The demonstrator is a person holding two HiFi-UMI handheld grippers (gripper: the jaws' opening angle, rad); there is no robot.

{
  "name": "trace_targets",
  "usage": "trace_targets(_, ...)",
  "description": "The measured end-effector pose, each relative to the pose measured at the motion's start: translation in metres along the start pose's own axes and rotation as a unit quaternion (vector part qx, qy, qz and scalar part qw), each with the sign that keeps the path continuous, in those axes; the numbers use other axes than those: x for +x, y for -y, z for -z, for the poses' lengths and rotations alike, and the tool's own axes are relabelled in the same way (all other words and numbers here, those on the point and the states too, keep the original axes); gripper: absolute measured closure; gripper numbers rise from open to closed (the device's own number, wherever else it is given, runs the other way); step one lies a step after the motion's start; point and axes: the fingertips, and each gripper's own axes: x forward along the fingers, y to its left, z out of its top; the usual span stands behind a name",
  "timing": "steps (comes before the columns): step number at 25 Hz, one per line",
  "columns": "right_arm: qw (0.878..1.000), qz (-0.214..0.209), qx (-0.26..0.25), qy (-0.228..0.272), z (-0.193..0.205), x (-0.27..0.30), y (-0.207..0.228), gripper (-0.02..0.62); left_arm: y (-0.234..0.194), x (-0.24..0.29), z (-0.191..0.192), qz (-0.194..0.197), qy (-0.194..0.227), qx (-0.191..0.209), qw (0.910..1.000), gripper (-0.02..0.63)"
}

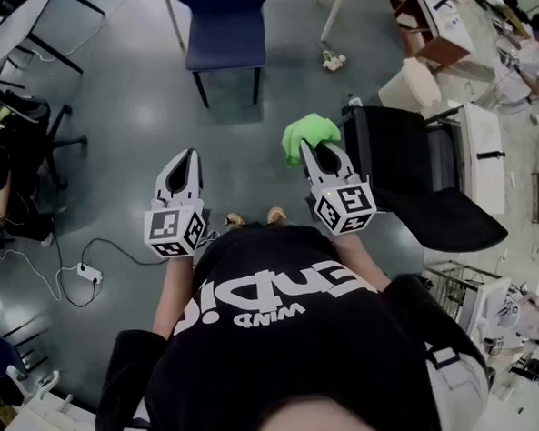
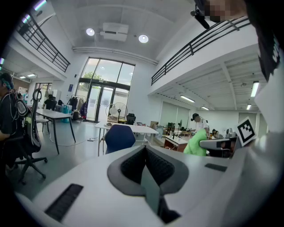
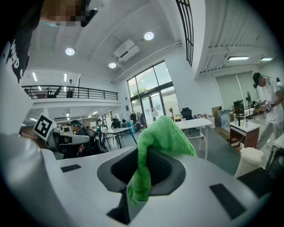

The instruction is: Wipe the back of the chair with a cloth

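The left gripper (image 1: pixel 187 165) hangs over the grey floor (image 1: pixel 128 128), its jaws pressed together on nothing, the ribbed dark pads meeting in a thin seam. Toward the floor's far edge stands a blue chair (image 1: pixel 226 26) with a padded seat and thin legs. The right gripper (image 1: pixel 318 152) pinches a green cloth (image 1: pixel 308 133), a soft, nubbly rag that bunches above the jaws and droops between them. Just to its right is the black chair (image 1: pixel 402 156), its back a flat dark panel and its seat broad and rounded. Wiping seems not yet begun: the cloth sits near the back's left edge, though I cannot tell whether they touch. The next move calls for carrying the cloth rightward, pressing its loose bulk flat on the panel and stroking along it.
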Motion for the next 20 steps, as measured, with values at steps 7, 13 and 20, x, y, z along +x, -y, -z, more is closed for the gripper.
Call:
trace_targets(7,1.000,0.004,0.002,0.005,0.003,0.003,-0.016,0.545,-0.010,-0.008,0.001,0.011,0.002,-0.003,0.9999,0.607)
trace_targets(13,1.000,0.017,0.014,0.008,0.018,0.014,-0.030,0.545,-0.031,-0.008,0.014,0.029,-0.006,0.001,0.9996,0.607)
trace_targets(20,0.999,0.035,0.025,0.017,0.020,0.035,-0.029,0.545,-0.053,0.011,0.015,0.045,-0.007,-0.002,0.9989,0.607)
